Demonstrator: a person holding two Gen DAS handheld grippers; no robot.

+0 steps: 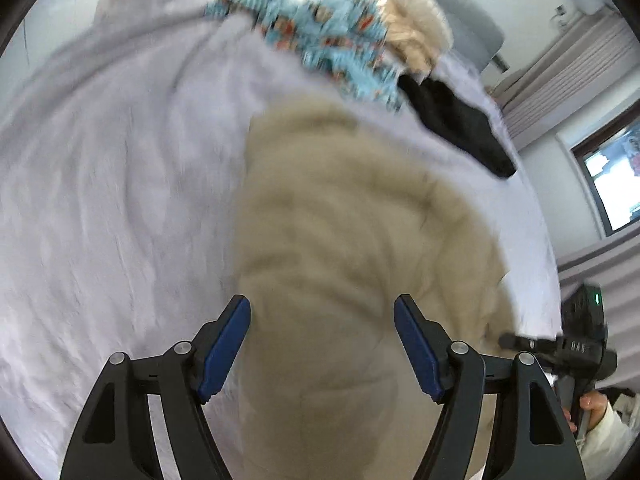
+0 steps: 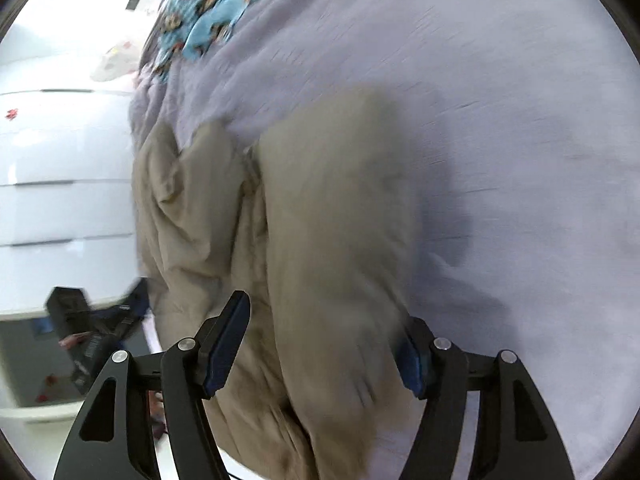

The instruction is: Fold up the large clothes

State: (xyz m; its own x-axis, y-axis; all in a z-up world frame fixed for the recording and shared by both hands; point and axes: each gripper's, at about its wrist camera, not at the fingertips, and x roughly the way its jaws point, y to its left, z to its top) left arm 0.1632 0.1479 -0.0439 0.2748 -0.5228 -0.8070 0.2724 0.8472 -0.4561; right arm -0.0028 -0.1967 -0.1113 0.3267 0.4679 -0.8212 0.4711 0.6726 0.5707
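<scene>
Bedding in pale lilac-grey covers the whole work surface, a bed whose wrinkled sheet fills most of both wrist views. At its far end lies a heap of other laundry: a turquoise patterned garment, a cream fluffy piece and a black garment trailing toward the bed's edge. Beyond the bed in the left wrist view stand a grey curtain and a dark-framed window; the right wrist view shows white drawer fronts beside the bed. Both pictures are smeared with motion blur, so fine detail of the cloth is hard to read. The beige garment, a large rumpled piece, lies on the sheet near the bed's close edge. The left gripper hangs above it with its blue-padded fingers well apart; the cloth shows in the gap between them, lower down, and neither pad appears to touch it. The right gripper also has its jaws spread wide, a thick fold of the beige garment bulging up between them and hiding part of the right-hand pad; whether that pad brushes the fabric I cannot tell, but nothing is pinched. At the right edge of the left wrist view the other gripper's black body shows, held in a person's hand.
</scene>
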